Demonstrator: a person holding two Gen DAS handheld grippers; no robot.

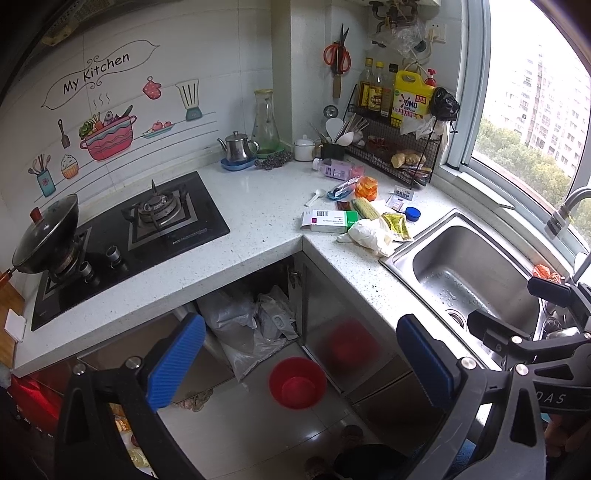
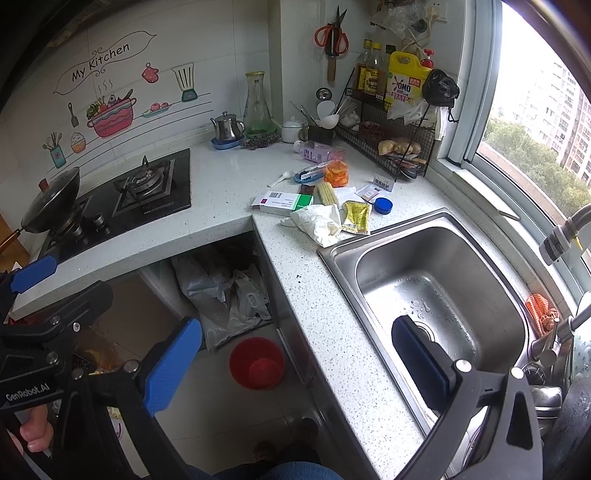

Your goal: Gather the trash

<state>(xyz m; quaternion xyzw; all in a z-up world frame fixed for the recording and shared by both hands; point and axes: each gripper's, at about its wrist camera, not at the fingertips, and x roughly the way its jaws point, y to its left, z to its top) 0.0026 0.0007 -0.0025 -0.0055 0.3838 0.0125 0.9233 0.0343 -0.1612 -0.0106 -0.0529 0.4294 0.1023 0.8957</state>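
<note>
Nothing collected yet. My left tool (image 1: 301, 363) spread wide, empty; my right tool (image 2: 297, 363) same. Trash heap on worktop (image 2: 229, 184) by sink (image 2: 436, 280): crumpled tissue (image 2: 319, 223), medicine box (image 2: 282, 202), yellow sachet (image 2: 357, 217). Red bin (image 2: 256, 362) on floor below, looks empty.

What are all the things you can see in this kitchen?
box: 1, white and green, counter corner
tissue: 1, white, crumpled beside the sink
sachet: 1, yellow, right of tissue
cap: 1, blue, right of sachet
corn: 1, yellow, behind tissue
spoon: 1, white, behind box
bucket: 1, red, on floor
sink: 1, steel, right side
stove: 1, black, left counter
wok: 1, dark, on left burner
kettle: 1, steel, by wall
scissors: 1, orange, on wall
left gripper: 1, blue pads, open
right gripper: 1, blue pads, open
</note>
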